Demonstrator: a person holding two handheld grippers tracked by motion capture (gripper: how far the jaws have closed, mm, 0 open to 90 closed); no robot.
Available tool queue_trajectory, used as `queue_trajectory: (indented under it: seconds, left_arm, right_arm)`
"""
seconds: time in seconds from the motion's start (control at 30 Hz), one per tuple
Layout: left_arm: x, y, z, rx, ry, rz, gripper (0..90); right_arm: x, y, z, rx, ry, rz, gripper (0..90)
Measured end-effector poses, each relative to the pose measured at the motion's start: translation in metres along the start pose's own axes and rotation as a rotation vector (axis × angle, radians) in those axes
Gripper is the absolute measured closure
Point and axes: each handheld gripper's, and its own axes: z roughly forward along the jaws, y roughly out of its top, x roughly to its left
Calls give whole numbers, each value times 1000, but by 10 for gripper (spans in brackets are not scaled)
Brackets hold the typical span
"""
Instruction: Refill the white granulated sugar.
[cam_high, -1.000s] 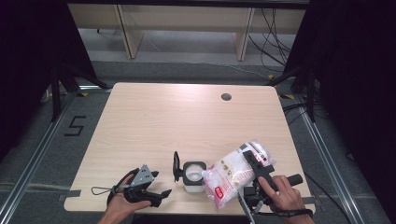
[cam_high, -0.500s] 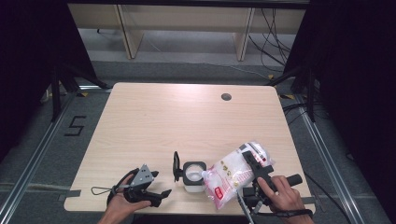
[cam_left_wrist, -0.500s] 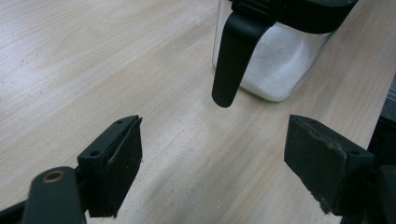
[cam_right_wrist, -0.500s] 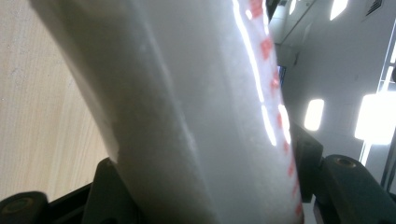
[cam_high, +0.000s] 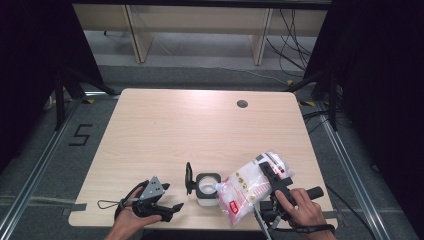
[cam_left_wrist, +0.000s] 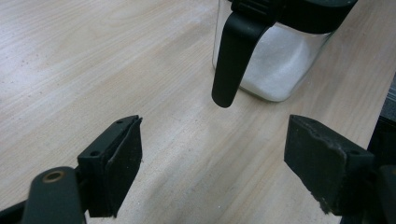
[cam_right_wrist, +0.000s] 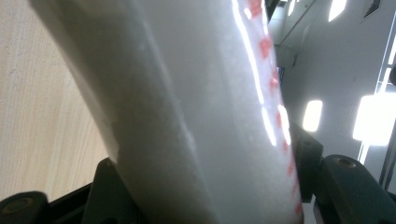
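The right gripper (cam_high: 267, 177) pinched a white bag with red print (cam_high: 250, 185) between its jaws near the right front edge of the table (cam_high: 200, 130); the bag was tilted, its lower corner over the open mouth of a clear jar (cam_high: 207, 187) that stood just left of it; white grains filled the jar's lower part (cam_left_wrist: 273, 60), and its black lid (cam_high: 189, 177) stood hinged up on the left side. The left gripper (cam_high: 167, 207) lay low at the near left, jaws spread wide and empty, pointed at the jar (cam_left_wrist: 210, 135).
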Motion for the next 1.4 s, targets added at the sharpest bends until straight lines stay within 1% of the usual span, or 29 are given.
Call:
queue_trajectory:
  seconds: [0.03, 0.1, 0.13, 0.2, 0.23, 0.27, 0.33, 0.4, 0.43, 0.47, 0.5, 0.53, 0.6, 0.63, 0.7, 0.77, 0.8, 0.83, 0.87, 0.9, 0.97, 1.03, 1.1, 1.13, 1.17, 1.23, 1.27, 1.3, 1.4]
  left_arm:
    - [0, 0, 0, 1, 1, 1, 188]
    - [0, 0, 0, 1, 0, 1, 188]
    - [0, 0, 0, 1, 1, 1, 188]
    - [0, 0, 0, 2, 0, 1, 188]
    - [0, 0, 0, 2, 0, 2, 188]
    - [0, 0, 0, 1, 0, 2, 188]
    - [0, 0, 0, 2, 0, 1, 188]
    - [0, 0, 0, 1, 1, 1, 188]
    - [1, 0, -1, 6, 5, 10, 188]
    - [1, 0, -1, 6, 4, 13, 188]
    - [0, 0, 0, 1, 1, 6, 188]
    - [0, 0, 0, 1, 0, 1, 188]
    - [0, 0, 0, 2, 1, 1, 188]
    - [0, 0, 0, 2, 0, 1, 188]
    - [0, 0, 0, 2, 0, 1, 188]
    - [0, 0, 0, 1, 0, 1, 188]
    - [0, 0, 0, 2, 0, 1, 188]
    - [0, 0, 0, 2, 0, 0, 188]
    - [0, 0, 0, 2, 0, 1, 188]
    - [0, 0, 0, 2, 0, 1, 188]
    - [0, 0, 0, 2, 0, 1, 188]
    - [0, 0, 0, 2, 0, 1, 188]
    - [0, 0, 0, 2, 0, 1, 188]
    - [0, 0, 0, 1, 1, 2, 188]
    - [0, 0, 0, 2, 1, 2, 188]
    - [0, 0, 0, 2, 0, 1, 188]
    - [0, 0, 0, 2, 0, 1, 188]
    - [0, 0, 0, 2, 1, 2, 188]
    - [1, 0, -1, 6, -2, 3, 188]
  right_arm:
    - [2, 0, -1, 19, 5, 34, 450]
    - [2, 0, 0, 13, 6, 31, 450]
    - [1, 0, 0, 9, 4, 10, 451]
    - [3, 0, 0, 15, 10, 22, 451]
    - [1, 1, -1, 20, 22, 10, 451]
    - [-1, 1, -1, 10, 7, -20, 450]
    - [1, 1, 0, 5, -10, 19, 450]
    - [-1, 1, 0, -3, -13, -24, 451]
    - [0, 1, 0, 8, -4, -8, 451]
    - [0, 1, -2, 26, 21, -11, 451]
    - [-1, 1, -1, 15, 15, -23, 451]
    - [0, 0, 0, -6, -17, -9, 451]
    - [2, 1, -1, 16, 5, 22, 451]
    - [2, 0, 0, 10, -5, 21, 451]
    - [1, 0, 0, 14, 10, 7, 451]
    - [1, 0, 0, 7, 3, 0, 451]
    - [2, 0, 0, 13, 7, 9, 451]
    - [-1, 1, -1, 21, 17, -18, 451]
    - [-1, 1, -1, 17, 7, -18, 451]
    - [0, 0, 0, 0, -16, -10, 451]
    - [1, 1, -1, 9, -6, 15, 451]
    - [1, 0, -1, 8, -1, 7, 451]
    - [3, -1, 0, 12, 10, 39, 452]
    - [-2, -1, 0, 11, 17, -12, 451]
    - [-1, -1, 0, 7, 15, -9, 452]
    - [4, -3, 2, -5, 3, 45, 452]
    - [5, -3, 1, 12, 18, 55, 452]
    - [3, -3, 1, -1, 13, 37, 452]
    - [3, -3, 0, 8, 17, 49, 452]
